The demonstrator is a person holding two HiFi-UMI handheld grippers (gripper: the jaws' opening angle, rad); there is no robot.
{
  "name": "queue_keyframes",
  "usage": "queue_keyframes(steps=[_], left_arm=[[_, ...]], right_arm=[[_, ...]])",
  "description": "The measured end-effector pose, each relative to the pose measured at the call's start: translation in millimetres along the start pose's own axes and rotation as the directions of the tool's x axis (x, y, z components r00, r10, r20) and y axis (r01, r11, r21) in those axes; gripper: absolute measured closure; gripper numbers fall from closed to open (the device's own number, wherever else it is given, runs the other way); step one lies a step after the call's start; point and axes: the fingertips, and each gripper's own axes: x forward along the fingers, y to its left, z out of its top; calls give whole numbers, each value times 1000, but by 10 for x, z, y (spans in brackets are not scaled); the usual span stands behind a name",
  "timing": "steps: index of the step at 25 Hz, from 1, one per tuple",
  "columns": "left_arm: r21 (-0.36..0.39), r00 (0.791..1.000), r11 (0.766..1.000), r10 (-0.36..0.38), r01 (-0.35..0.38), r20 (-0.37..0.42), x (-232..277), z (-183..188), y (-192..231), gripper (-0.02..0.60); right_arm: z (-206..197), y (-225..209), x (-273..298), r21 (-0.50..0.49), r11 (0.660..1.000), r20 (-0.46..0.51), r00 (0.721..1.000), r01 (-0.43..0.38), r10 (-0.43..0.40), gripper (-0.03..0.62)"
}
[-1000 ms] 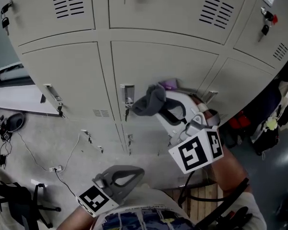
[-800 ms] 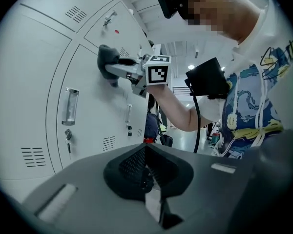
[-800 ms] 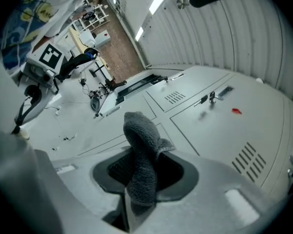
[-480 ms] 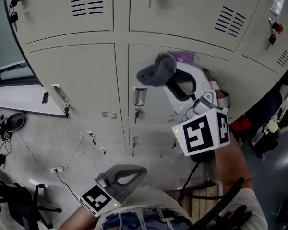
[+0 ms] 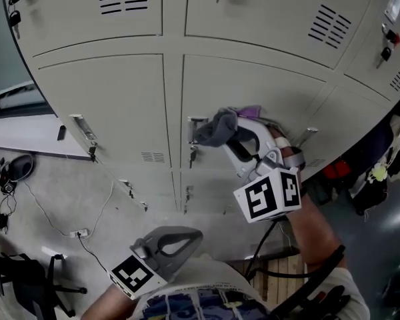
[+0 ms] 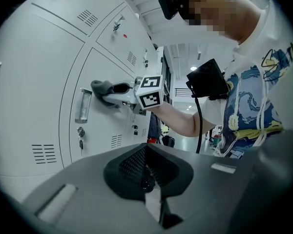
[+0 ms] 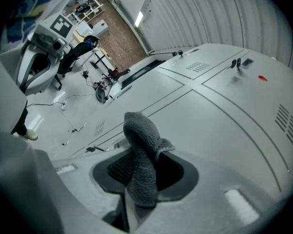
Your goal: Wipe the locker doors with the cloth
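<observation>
Your right gripper [image 5: 221, 131] held the grey fleece cloth [image 5: 210, 131] at the middle pale metal locker door [image 5: 253, 92], just right of its metal pull handle [image 5: 191, 124] and above the small hanging key [image 5: 192, 155]. Your left gripper [image 5: 189, 237] sat low before your torso, jaws together, well apart from the lockers. The thin floor cable [image 5: 75, 235] lay to its left.

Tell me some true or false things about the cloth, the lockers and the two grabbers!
1. The right gripper grips a grey cloth. True.
2. The left gripper holds a sponge. False: it is shut on nothing.
3. The cloth lies on the floor. False: it is held up by a locker door, beside the handle.
4. The locker doors in view are closed. True.
</observation>
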Motion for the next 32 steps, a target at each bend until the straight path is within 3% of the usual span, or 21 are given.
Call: queue_keyframes(steps=[13,26,32], left_arm=[[-10,1000,1000,-6,6,-14,-1,-45,36,578],[-8,1000,1000,-3,3,-14,-39,-73,18,578],[-3,1000,1000,-6,6,-18,-46,-76,-26,578]], right_arm=[[-573,1013,330,51,986,-64,985,-159,162,482],[-1170,2120,659,100,935,-156,923,-339,351,484],[-1277,2285,684,133,911,-178,895,-390,409,484]])
